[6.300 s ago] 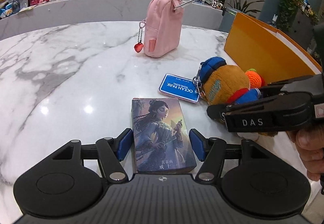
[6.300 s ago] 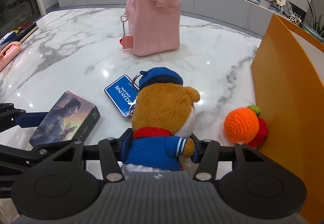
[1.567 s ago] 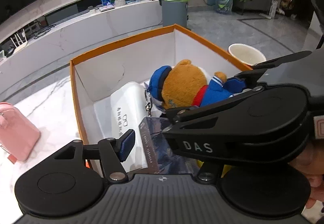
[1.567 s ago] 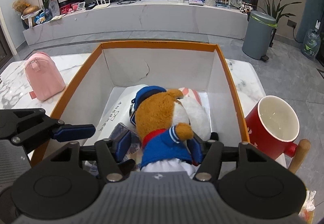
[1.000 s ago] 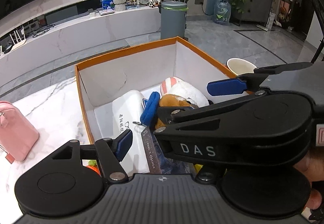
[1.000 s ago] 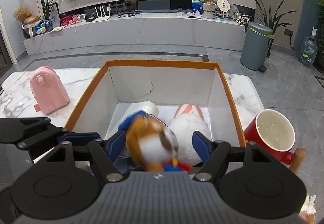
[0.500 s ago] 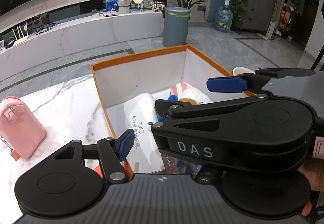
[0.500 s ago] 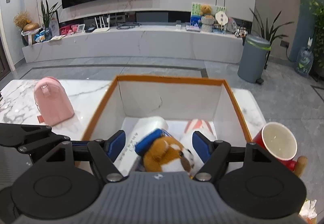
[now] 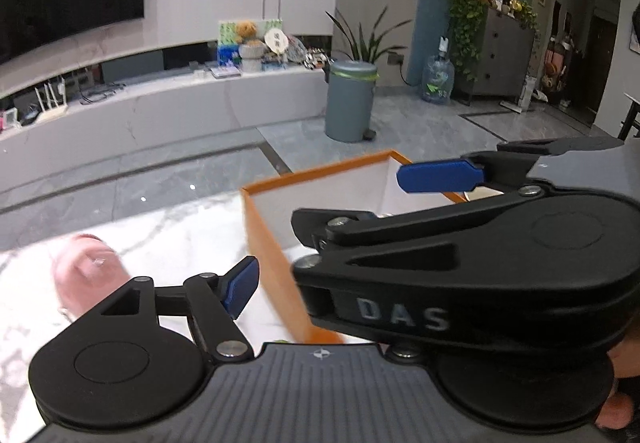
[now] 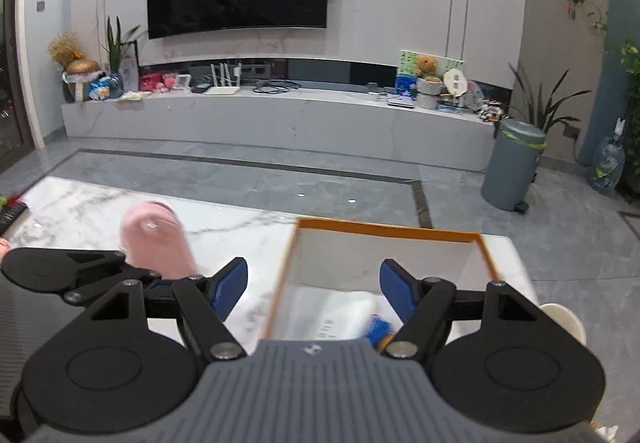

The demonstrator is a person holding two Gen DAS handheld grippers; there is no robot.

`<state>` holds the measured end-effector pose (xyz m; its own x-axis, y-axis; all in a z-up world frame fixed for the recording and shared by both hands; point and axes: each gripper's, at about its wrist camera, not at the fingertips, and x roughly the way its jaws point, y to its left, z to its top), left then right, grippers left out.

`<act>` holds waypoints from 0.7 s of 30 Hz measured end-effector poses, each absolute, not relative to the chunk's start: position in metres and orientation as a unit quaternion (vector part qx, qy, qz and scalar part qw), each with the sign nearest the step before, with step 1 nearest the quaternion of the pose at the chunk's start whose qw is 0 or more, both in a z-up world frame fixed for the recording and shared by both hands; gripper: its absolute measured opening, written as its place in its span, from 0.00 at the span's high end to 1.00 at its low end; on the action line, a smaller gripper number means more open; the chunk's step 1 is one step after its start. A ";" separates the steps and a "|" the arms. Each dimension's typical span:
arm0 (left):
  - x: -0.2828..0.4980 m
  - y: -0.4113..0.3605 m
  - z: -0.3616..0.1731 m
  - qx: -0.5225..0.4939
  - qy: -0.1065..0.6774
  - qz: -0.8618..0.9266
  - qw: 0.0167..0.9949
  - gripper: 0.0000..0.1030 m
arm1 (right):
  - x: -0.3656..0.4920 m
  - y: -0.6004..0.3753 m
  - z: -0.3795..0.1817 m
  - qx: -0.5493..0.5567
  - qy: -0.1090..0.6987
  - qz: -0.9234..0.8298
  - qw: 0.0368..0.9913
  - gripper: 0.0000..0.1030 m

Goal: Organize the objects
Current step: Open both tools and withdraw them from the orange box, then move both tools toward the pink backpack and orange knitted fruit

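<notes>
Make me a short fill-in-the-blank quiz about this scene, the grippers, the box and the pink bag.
1. The right gripper is open and holds ____.
2. The box has an ____ rim.
3. The pink bag stands on the marble table, ____ the box.
4. The wall above the long counter carries a large black ____.

Missing words: nothing; orange; outside; television

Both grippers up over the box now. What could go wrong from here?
1. The right gripper sits just above the left gripper and hides one of its fingers; they may collide on the next reach.
2. The pink bag stands on the marble table near the orange box; a sideways swing might topple it.
3. The cup stands beside the box near the table edge, and a right-side sweep could knock it off.
</notes>
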<state>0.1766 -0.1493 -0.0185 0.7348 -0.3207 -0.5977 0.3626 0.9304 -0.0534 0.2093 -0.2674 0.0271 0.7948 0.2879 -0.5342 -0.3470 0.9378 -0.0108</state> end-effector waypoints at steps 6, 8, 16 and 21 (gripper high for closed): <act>0.166 -0.114 -0.007 0.017 0.300 -0.163 0.940 0.19 | 0.192 -0.240 0.050 -0.090 0.264 0.189 0.941 0.27; 0.163 -0.102 -0.002 0.014 0.296 -0.155 0.942 0.18 | 0.188 -0.232 0.057 -0.105 0.261 0.192 0.940 0.27; 0.150 -0.060 0.013 0.024 0.283 -0.132 0.950 0.15 | 0.166 -0.201 0.083 -0.153 0.245 0.191 0.938 0.27; 0.144 -0.042 0.013 0.028 0.283 -0.123 0.951 0.15 | 0.153 -0.185 0.089 -0.175 0.239 0.193 0.935 0.27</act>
